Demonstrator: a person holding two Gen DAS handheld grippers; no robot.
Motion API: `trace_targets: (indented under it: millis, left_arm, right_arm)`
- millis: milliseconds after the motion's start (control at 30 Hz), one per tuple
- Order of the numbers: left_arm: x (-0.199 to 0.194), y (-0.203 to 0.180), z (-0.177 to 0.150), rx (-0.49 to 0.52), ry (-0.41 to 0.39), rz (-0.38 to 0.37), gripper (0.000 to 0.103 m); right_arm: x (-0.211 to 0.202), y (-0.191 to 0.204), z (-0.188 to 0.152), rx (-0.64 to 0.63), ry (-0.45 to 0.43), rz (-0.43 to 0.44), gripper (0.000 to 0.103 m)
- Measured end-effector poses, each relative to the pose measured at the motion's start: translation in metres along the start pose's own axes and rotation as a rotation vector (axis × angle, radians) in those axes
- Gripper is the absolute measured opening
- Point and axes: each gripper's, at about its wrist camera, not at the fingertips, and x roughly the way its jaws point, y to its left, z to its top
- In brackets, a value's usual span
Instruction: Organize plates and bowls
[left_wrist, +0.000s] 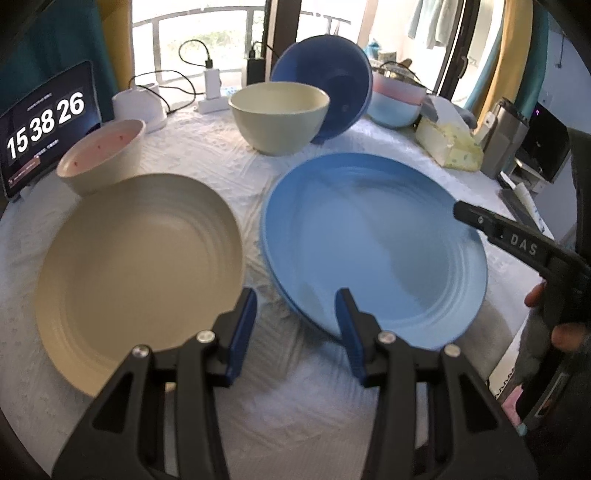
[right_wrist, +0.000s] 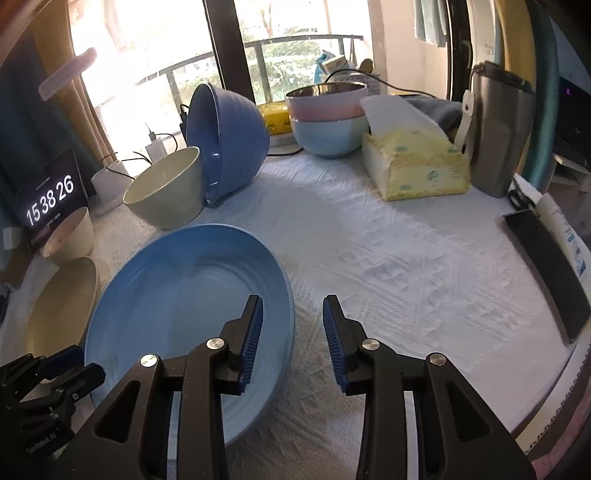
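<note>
Plates next: left gripper (left_wrist: 297, 314) and right gripper (right_wrist: 292, 321), jaws apart and empty, flank the blue plate (left_wrist: 373, 247), whose rim needs pinching to stack it with the cream plate (left_wrist: 140, 266).

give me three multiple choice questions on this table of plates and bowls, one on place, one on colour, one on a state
1. Where does the wide beige ridged plate lie, seen from the left wrist camera?
A. left of the wide light blue ridged plate
B. on top of it
C. behind the tissue box

2. What colour is the bowl tipped on its side behind the pale green round bowl?
A. red
B. dark blue
C. black

3. How does the left hand-held gripper stand?
A. shut on the beige plate
B. shut on a bowl
C. open, holding nothing

Answers:
1. A, the two plates sit side by side on the white tablecloth, beige to the left.
2. B, the tipped dark blue bowl leans behind the green one.
3. C, only cloth shows between its blue pads.
</note>
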Motion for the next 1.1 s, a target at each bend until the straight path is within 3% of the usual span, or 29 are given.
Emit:
trace_targets:
  millis: [467, 1100]
  left_arm:
    - [-0.041, 0.032, -0.004, -0.065, -0.119, 0.027, 0.047]
    - [-0.066, 0.102, -0.005, -0.176, -0.198, 0.142, 0.047]
  right_arm:
    - [-0.034, 0.045, 0.001, -0.077, -0.052, 0.059, 0.036]
    - [-0.029, 0.121, 0.011, -0.219, -0.045, 0.162, 0.036]
